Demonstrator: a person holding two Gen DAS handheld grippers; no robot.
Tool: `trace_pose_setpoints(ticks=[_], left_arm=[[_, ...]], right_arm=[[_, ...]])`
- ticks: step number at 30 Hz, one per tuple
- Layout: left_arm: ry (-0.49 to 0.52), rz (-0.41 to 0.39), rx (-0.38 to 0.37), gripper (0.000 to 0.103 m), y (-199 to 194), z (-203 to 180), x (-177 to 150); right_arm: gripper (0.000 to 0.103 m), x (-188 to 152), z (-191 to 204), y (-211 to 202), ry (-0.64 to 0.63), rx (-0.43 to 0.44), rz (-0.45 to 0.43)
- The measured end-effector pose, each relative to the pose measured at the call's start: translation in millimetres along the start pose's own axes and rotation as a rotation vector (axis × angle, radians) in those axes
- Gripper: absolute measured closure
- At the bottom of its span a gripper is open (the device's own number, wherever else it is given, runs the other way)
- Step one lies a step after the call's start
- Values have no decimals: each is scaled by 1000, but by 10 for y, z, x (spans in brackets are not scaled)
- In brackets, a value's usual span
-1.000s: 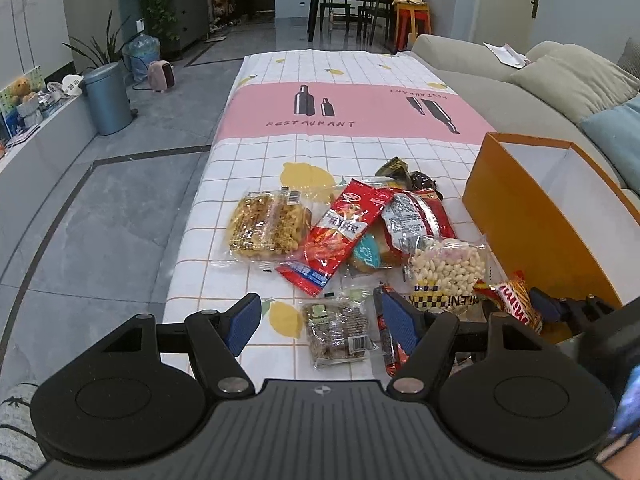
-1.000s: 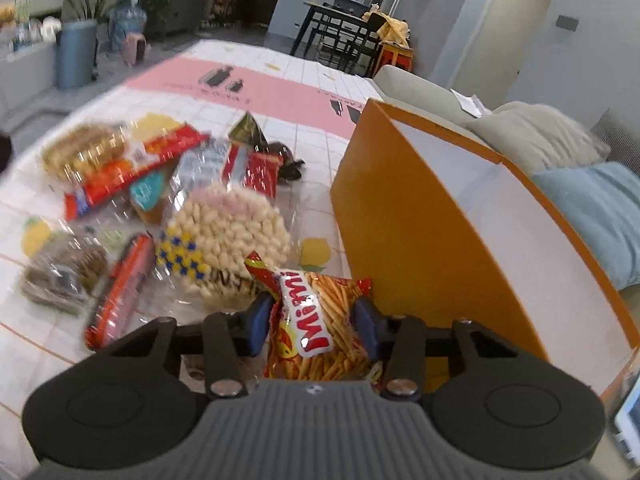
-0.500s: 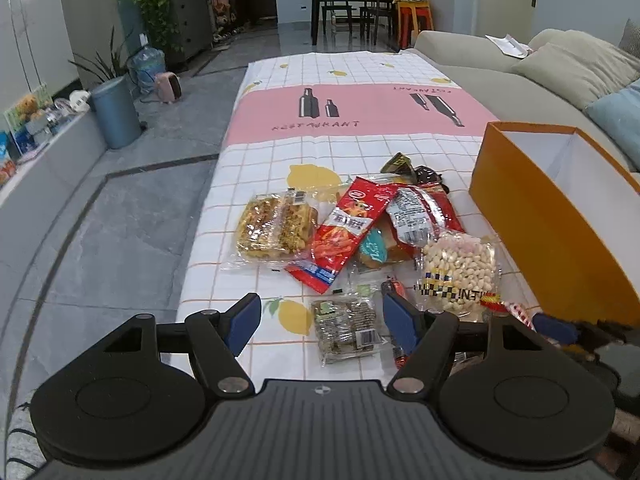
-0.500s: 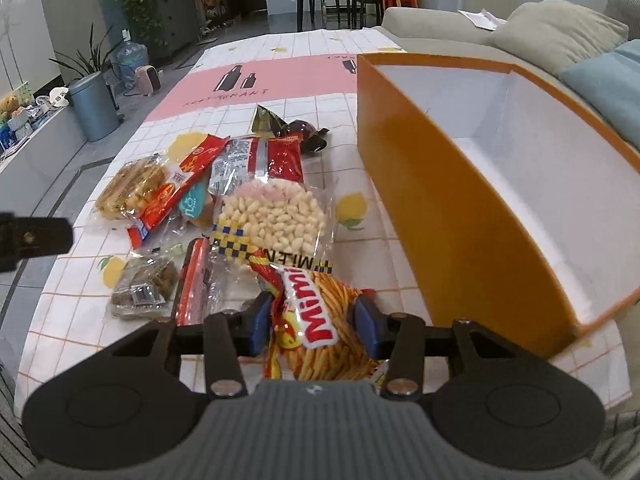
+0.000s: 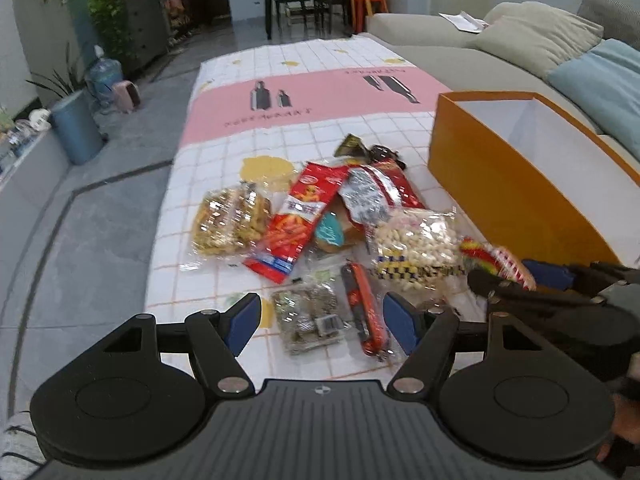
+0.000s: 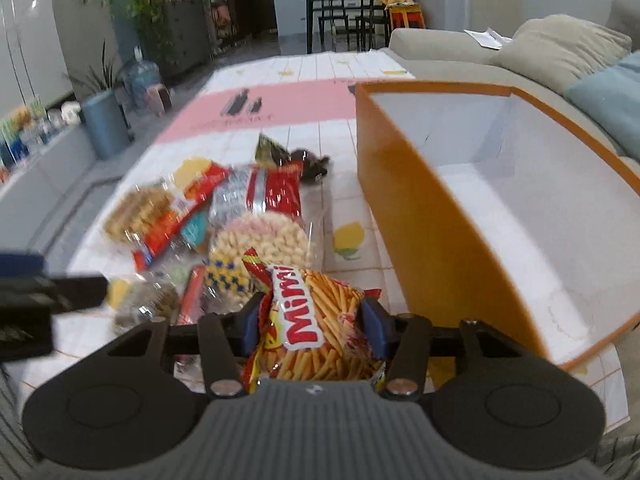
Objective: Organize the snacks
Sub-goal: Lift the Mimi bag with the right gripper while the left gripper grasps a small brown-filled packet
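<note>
Right wrist view: our right tongs (image 6: 312, 326) have just been easing wider yet still pinch the Mimi bag (image 6: 316, 332), now swung beside the orange box (image 6: 420, 216) — drop comes next; left tongs (image 5: 322, 326) gape empty.

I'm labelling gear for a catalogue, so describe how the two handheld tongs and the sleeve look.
Both tongs, left tongs and right tongs, are matte black with two round discs, silver pivot screws, a ribbed grey-black centre plate bearing a small round emblem, and blue pads. A striped grey-and-white sleeve shows at the lower left.
</note>
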State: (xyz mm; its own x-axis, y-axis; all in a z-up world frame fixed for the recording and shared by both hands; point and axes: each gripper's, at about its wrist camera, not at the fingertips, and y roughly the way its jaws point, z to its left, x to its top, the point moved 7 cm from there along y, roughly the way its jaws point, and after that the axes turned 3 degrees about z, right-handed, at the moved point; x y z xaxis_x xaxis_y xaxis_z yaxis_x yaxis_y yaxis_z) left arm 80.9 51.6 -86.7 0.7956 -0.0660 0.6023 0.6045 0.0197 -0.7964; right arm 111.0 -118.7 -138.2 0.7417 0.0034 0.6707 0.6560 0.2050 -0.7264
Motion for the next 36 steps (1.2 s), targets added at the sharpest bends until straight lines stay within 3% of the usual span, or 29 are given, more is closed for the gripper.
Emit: trace_pose_setpoints(ticks=[5, 13, 23, 27, 30, 36], left_arm=[[115, 48, -106, 20, 84, -209, -97], [234, 75, -183, 21, 321, -624, -270], [356, 101, -152, 21, 659, -889, -249], [330, 106, -178, 19, 763, -951, -224], [288, 123, -185, 27, 835, -969, -237], [328, 109, -124, 36, 826, -1051, -287]], right_arm=[[53, 103, -105, -281, 30, 56, -46], [53, 289, -368, -627, 116, 261, -135], [53, 305, -599, -552, 192, 292, -126], [53, 293, -625, -545, 186, 295, -124], [53, 287, -633, -520, 175, 294, -113], [53, 286, -648, -466, 168, 297, -120]])
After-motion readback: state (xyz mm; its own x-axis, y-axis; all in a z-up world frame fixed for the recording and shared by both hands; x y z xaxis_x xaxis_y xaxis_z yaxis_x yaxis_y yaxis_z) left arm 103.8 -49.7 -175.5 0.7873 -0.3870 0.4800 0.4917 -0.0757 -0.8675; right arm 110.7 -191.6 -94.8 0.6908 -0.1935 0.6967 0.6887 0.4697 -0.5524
